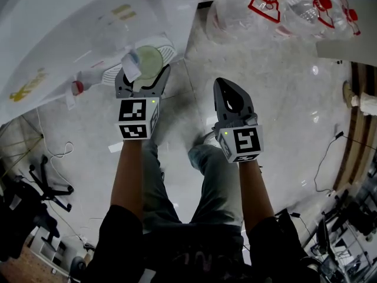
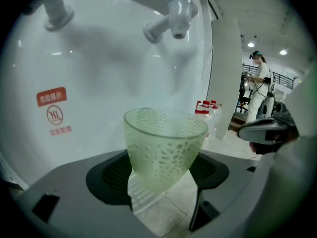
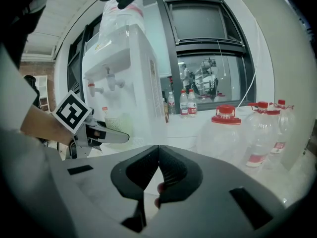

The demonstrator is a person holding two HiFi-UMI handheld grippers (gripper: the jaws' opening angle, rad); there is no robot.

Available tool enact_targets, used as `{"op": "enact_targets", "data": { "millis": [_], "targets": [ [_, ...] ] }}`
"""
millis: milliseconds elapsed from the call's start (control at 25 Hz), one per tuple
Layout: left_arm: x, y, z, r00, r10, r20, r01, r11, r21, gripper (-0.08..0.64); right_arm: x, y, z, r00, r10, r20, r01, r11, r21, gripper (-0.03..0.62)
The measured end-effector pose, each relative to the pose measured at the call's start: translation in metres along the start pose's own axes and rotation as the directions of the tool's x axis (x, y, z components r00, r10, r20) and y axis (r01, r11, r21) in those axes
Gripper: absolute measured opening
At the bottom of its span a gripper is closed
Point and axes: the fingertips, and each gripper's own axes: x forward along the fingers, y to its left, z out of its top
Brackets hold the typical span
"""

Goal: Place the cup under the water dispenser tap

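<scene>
One green dimpled cup, clamped between left gripper fingers. Held just over drip tray, below right-hand of two taps on water dispenser. Right gripper fingers pressed together, nothing between. Three red-capped jugs on floor nearby.

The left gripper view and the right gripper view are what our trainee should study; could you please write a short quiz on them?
1. What stands between the fingers of the left gripper? A: a water bottle; B: a green dimpled cup; C: nothing.
2. True or false: the right gripper has its fingers spread wide around a bottle.
3. In the left gripper view, which part of the water dispenser is above the cup?
Key: 1 B; 2 false, its fingers are together with nothing between them; 3 the tap.
</scene>
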Motion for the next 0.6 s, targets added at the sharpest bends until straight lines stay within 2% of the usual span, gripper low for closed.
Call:
{"op": "enact_targets", "data": {
  "millis": [160,600],
  "targets": [
    [-0.0006,-0.0014,0.0021,1.0,-0.002,-0.008,0.002,0.999,0.048,0.364,-0.0024,-0.0018,0.0008,1.0,-0.011,0.012,0.011,1.0,-0.002,0.014],
    [0.0039,-0.0004,-0.0009,1.0,-0.022,-0.014,0.022,0.999,0.041,0.378,-0.0003,-0.0028,-0.0027,1.0,-0.007,0.002,0.007,1.0,0.002,0.014]
  ]
}}
